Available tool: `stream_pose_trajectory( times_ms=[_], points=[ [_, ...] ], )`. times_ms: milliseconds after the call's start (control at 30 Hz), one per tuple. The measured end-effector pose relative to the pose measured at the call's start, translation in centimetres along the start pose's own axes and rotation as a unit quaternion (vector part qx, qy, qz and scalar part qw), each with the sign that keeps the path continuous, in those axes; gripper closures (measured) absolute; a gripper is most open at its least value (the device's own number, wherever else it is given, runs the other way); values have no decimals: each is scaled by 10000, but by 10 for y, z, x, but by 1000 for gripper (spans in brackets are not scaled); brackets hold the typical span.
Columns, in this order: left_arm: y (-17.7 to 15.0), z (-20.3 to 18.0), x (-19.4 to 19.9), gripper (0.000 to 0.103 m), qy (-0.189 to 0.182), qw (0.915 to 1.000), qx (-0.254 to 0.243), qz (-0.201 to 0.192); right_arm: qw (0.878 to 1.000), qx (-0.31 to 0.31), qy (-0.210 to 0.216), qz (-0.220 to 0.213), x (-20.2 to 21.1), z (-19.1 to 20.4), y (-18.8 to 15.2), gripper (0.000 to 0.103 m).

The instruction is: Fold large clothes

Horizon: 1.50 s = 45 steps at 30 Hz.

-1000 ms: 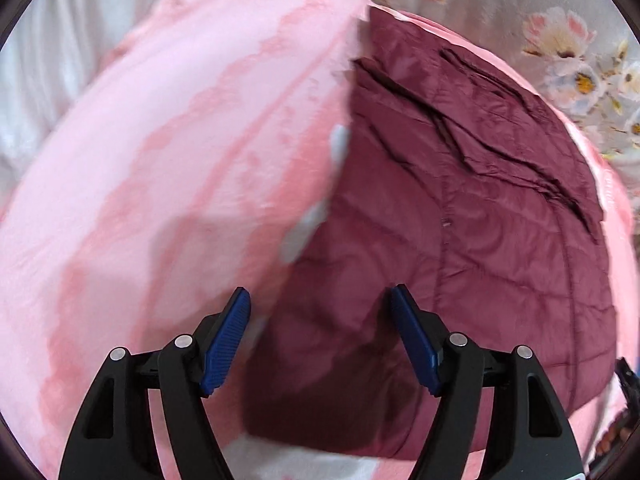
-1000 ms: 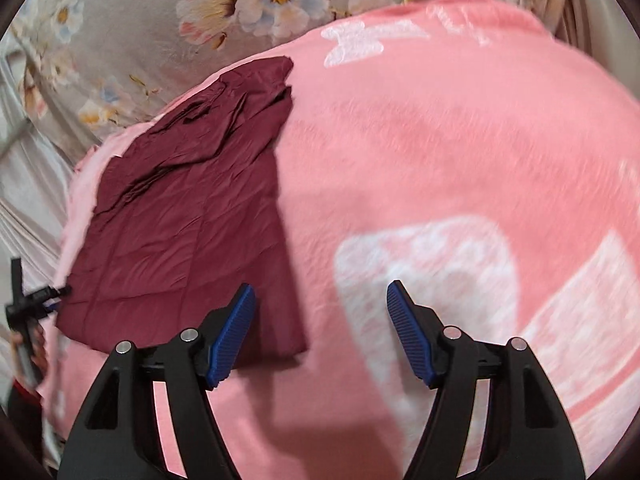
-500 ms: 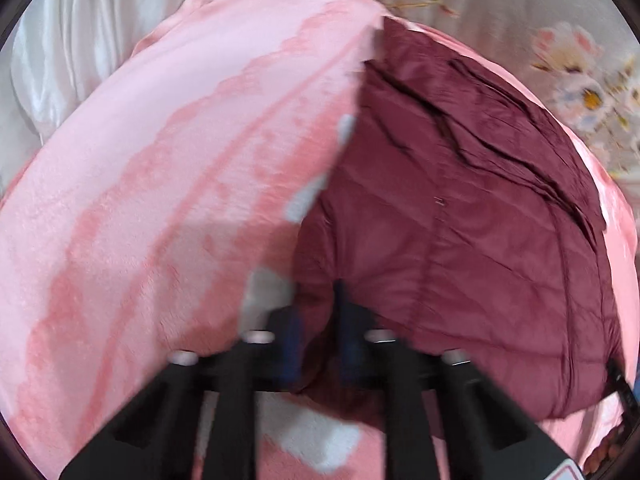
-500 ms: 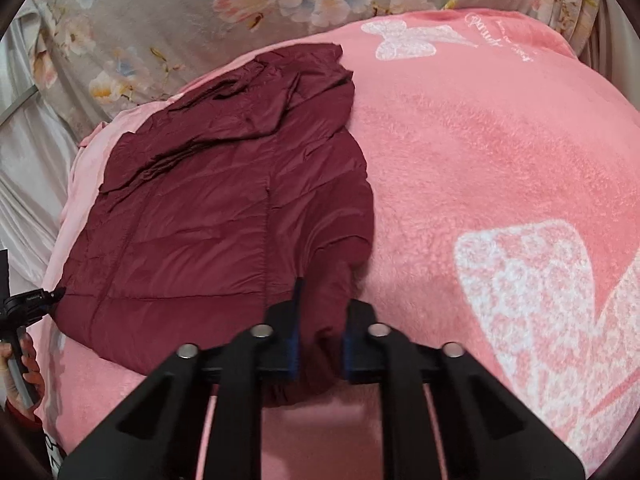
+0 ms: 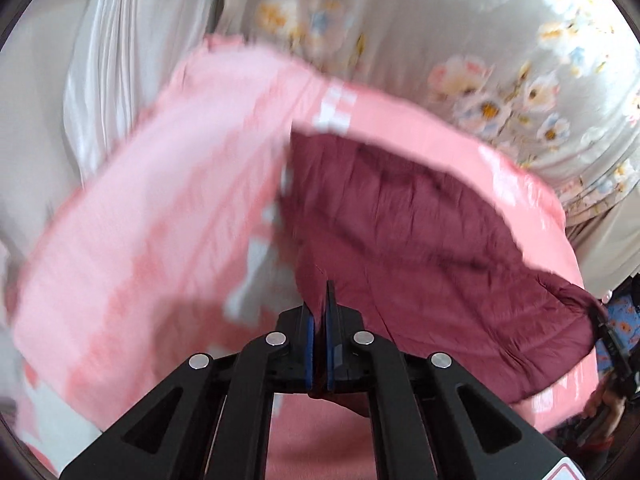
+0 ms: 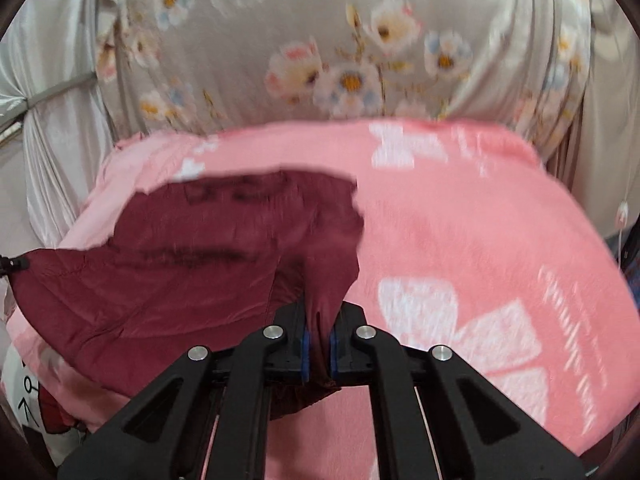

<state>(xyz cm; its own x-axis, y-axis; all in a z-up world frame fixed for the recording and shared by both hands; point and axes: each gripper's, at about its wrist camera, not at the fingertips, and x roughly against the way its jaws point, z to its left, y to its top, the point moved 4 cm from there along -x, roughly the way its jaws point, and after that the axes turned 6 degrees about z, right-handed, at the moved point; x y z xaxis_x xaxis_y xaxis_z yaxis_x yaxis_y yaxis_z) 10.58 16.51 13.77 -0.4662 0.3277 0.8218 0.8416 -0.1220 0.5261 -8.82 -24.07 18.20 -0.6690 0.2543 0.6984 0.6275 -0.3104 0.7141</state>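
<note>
A maroon quilted jacket (image 5: 420,240) lies on a pink blanket (image 5: 160,220) on a bed; it also shows in the right wrist view (image 6: 192,264). My left gripper (image 5: 319,320) is shut on the jacket's near hem corner and holds it raised above the blanket. My right gripper (image 6: 319,328) is shut on the other near hem corner, with bunched fabric between its blue pads (image 6: 306,344). The near edge of the jacket hangs between the two grippers; its far part rests on the pink blanket (image 6: 480,240). Both views are motion blurred.
A grey floral curtain (image 6: 340,60) hangs behind the bed, with white satin drapes (image 5: 100,60) at the left. A white cartoon-print item (image 6: 24,396) sits by the bed's left edge. The other gripper shows at the right rim of the left wrist view (image 5: 612,344).
Both grippers went from open above the jacket's near hem to shut on its corners, then lifted the hem up off the blanket. The views now tilt up toward the curtain.
</note>
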Motion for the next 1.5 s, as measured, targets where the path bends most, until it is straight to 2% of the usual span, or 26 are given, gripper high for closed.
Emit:
stream_pose_trajectory(
  times_ms=[67, 133, 167, 233, 300, 333, 367, 400, 433, 500, 533, 567, 633, 700, 867, 1000, 1200, 1267, 1333, 1400, 1433, 1500],
  points=[
    [36, -14, 5, 100, 234, 9987, -200, -394, 9993, 85, 42, -368, -7, 9, 35, 98],
    [72, -23, -7, 99, 500, 9963, -300, -625, 9985, 127, -116, -520, -33, 15, 66, 97],
    [90, -29, -19, 99, 665, 9949, -368, -660, 9985, 98, -162, -520, -49, 16, 78, 97],
    [119, -35, -42, 89, 1093, 9903, -328, -789, 9989, -149, -87, -431, -96, 15, 105, 95],
    [150, -45, -80, 86, 1605, 9824, -439, -853, 9976, -515, 27, -454, -128, 8, 121, 93],
    [163, -48, -94, 78, 1949, 9746, -411, -1027, 9969, -659, 57, -414, -140, 6, 127, 91],
    [173, -48, -105, 67, 2139, 9695, -406, -1130, 9960, -800, 74, -384, -152, 3, 132, 88],
    [181, -46, -113, 42, 2201, 9675, -444, -1162, 9950, -921, 92, -379, -161, 1, 135, 86],
    [190, -44, -123, 34, 2168, 9680, -379, -1204, 9941, -1014, 122, -379, -168, 0, 137, 84],
    [200, -43, -138, 34, 2032, 9720, -289, -1144, 9926, -1106, 175, -475, -177, 1, 141, 68],
    [204, -43, -145, 34, 2016, 9728, -274, -1104, 9917, -1120, 176, -600, -179, 2, 143, 63],
    [207, -42, -148, 34, 2055, 9722, -272, -1087, 9911, -1133, 140, -690, -179, 3, 143, 55],
    [206, -45, -154, 34, 2046, 9726, -300, -1065, 9889, -1119, -31, -979, -177, 3, 145, 47],
    [204, -48, -163, 33, 2007, 9736, -358, -1025, 9887, -1097, -89, -1018, -179, 4, 143, 45],
    [195, -54, -197, 33, 2058, 9746, -539, -704, 9958, -718, 16, -563, -210, 19, 133, 45],
    [183, -62, -229, 33, 1831, 9808, -589, -328, 9990, -379, 238, 95, -251, 42, 121, 45],
    [162, -95, -263, 33, 1296, 9880, -836, 58, 9912, 85, 796, 1053, -309, 98, 102, 45],
    [159, -103, -275, 33, 1175, 9892, -856, 195, 9871, 265, 854, 1329, -330, 118, 97, 45],
    [157, -106, -287, 33, 1120, 9896, -839, 336, 9835, 408, 833, 1554, -351, 132, 90, 58],
    [154, -106, -297, 33, 1123, 9895, -810, 409, 9804, 455, 887, 1698, -365, 138, 86, 97],
    [154, -106, -299, 33, 1134, 9894, -808, 408, 9800, 448, 908, 1711, -368, 140, 86, 102],
    [156, -105, -299, 33, 1121, 9899, -773, 401, 9831, 552, 834, 1531, -363, 144, 93, 103]
  ],
)
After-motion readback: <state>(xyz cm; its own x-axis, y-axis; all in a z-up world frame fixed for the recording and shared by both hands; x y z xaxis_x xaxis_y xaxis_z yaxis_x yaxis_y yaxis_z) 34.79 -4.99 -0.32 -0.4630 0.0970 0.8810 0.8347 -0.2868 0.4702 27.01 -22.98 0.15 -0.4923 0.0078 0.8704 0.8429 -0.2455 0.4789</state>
